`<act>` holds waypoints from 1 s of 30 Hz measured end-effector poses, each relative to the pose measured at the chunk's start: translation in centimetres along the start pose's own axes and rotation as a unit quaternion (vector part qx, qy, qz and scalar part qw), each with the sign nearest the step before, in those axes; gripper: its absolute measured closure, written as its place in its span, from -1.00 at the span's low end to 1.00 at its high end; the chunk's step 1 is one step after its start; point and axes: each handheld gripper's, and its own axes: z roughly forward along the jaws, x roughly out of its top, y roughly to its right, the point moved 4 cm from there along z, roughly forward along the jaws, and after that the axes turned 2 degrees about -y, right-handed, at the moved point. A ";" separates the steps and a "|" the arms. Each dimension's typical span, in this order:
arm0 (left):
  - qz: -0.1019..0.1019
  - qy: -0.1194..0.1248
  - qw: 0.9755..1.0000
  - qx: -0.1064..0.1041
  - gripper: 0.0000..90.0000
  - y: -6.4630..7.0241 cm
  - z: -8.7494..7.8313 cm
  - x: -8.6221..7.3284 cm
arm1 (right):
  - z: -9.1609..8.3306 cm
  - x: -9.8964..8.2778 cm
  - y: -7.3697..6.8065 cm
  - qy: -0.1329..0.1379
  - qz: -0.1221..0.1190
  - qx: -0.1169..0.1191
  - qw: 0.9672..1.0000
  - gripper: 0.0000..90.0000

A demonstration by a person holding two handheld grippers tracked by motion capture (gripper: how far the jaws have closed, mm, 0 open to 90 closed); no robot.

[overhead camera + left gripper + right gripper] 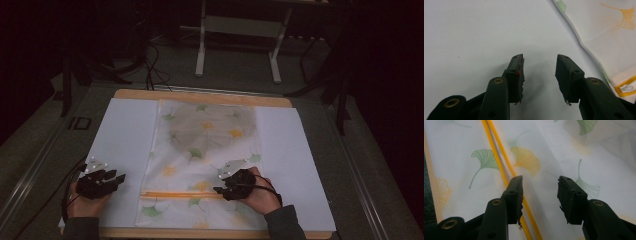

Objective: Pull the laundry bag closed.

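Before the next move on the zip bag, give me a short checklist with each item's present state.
1. Right gripper open with nothing between its jaws: ok.
2. Right gripper over the orange zip of the bag: ok; the zip runs beside its left jaw.
3. Left gripper open and empty: ok.
4. Left gripper on the bag: not ok; it sits over the white sheet, with the bag's edge off to its right.
5. Bag lying flat on the sheet: ok.
6. Zip fully closed: cannot tell.
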 end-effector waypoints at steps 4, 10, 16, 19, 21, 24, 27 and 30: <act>0.001 -0.002 1.000 -0.003 0.32 0.0 0.1 0.0 | 0.2 0.5 -0.2 0.000 -0.009 0.003 1.000 0.23; 0.000 -0.001 1.000 -0.003 0.32 0.1 0.0 0.0 | 0.5 1.4 -0.7 0.000 -0.021 0.007 1.000 0.23; 0.002 -0.003 1.000 -0.004 0.32 0.0 0.1 0.0 | 0.9 2.1 -1.1 -0.002 -0.032 0.013 0.999 0.23; 0.001 -0.003 1.000 -0.005 0.32 0.0 0.1 0.0 | 1.1 2.5 -1.3 -0.001 -0.035 0.015 0.999 0.23; -0.001 -0.002 1.000 -0.007 0.32 0.0 0.0 0.0 | 1.2 2.7 -1.4 -0.002 -0.038 0.017 0.999 0.23; -0.001 -0.003 1.000 -0.007 0.32 0.1 0.0 0.0 | 1.3 3.0 -1.6 0.000 -0.041 0.020 0.999 0.23; 0.000 -0.003 1.000 -0.006 0.32 0.1 0.1 0.0 | 1.5 3.3 -1.7 -0.001 -0.046 0.022 0.999 0.25; 0.000 -0.003 1.000 -0.006 0.32 0.1 0.1 0.0 | 1.6 3.6 -1.9 -0.002 -0.051 0.024 0.998 0.25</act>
